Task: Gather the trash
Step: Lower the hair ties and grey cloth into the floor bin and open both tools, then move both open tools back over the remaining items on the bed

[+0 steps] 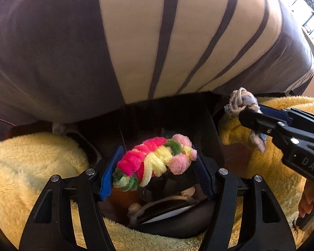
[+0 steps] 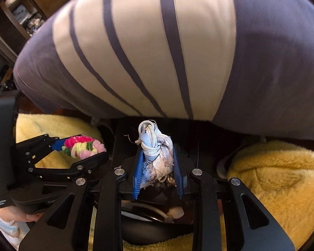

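Observation:
My left gripper (image 1: 157, 163) is shut on a fuzzy bundle of pink, yellow and green pipe cleaners (image 1: 155, 159), clamped between its blue pads. It also shows in the right wrist view (image 2: 83, 147). My right gripper (image 2: 158, 163) is shut on a knotted wad of pale blue and white fabric with cord (image 2: 156, 152), also seen at the right of the left wrist view (image 1: 241, 102). Both are held above a dark bin (image 1: 178, 219) with white scraps inside, close to the person's body.
The person's purple and cream striped shirt (image 1: 157, 41) fills the upper half. Fluffy yellow fabric over the legs lies on the left (image 1: 31, 177) and right (image 2: 278, 179). Wooden shelves (image 2: 25, 10) stand at far left in the right wrist view.

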A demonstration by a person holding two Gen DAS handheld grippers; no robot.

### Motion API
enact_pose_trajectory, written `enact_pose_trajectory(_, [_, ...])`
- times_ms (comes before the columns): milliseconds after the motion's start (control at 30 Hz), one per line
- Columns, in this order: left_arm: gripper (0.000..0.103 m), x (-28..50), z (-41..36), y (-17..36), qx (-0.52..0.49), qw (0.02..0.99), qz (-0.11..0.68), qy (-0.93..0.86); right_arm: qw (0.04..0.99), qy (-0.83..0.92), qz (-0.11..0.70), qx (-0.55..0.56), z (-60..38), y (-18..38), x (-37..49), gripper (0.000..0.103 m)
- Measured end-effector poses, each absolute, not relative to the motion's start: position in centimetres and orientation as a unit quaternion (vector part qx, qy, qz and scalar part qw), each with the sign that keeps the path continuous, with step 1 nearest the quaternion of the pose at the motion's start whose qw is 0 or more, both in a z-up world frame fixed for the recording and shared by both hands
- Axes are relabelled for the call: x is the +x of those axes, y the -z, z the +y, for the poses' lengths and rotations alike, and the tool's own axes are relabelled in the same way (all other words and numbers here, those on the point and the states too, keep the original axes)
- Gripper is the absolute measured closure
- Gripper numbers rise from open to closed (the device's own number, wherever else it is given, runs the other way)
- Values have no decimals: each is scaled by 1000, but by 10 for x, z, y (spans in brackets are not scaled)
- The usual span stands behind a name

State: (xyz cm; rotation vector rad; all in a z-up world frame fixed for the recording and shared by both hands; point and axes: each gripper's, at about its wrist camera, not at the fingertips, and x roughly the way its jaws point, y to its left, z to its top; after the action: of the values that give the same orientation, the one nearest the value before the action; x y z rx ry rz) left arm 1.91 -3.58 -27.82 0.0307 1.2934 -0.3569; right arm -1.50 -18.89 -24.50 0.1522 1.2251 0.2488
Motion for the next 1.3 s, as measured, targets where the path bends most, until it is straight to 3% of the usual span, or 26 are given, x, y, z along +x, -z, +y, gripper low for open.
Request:
enact_pose_trajectory(300, [38, 12, -30, 296, 6, 764, 620, 176, 797, -124, 586, 82, -187, 256, -4, 73])
enact_pose_trajectory(367, [37, 14, -30, 297, 0, 761, 625, 174, 797, -121, 585, 83, -189, 257, -3, 62])
enact_pose_trajectory(600, [14, 15, -27, 287, -4, 774, 611, 166, 810, -108, 570, 94, -198, 247, -3, 51])
enact_pose_trajectory(733, [13, 16, -24, 275, -3, 787, 597, 159, 827, -98, 547, 92, -204, 228, -3, 30])
enact_pose_trajectory(933, [10, 24, -22, 213, -6, 826, 536, 173, 881, -80, 458, 84, -220, 158, 4, 12])
enact_pose_trajectory(1133, [9, 62, -17, 143, 4, 871, 463, 163, 911, -58, 405, 58, -236, 108, 44, 10])
enact_pose_trajectory(1300, [9, 121, -7, 113, 16, 889, 438, 134, 915, -51, 394, 64, -248, 88, 98, 10])
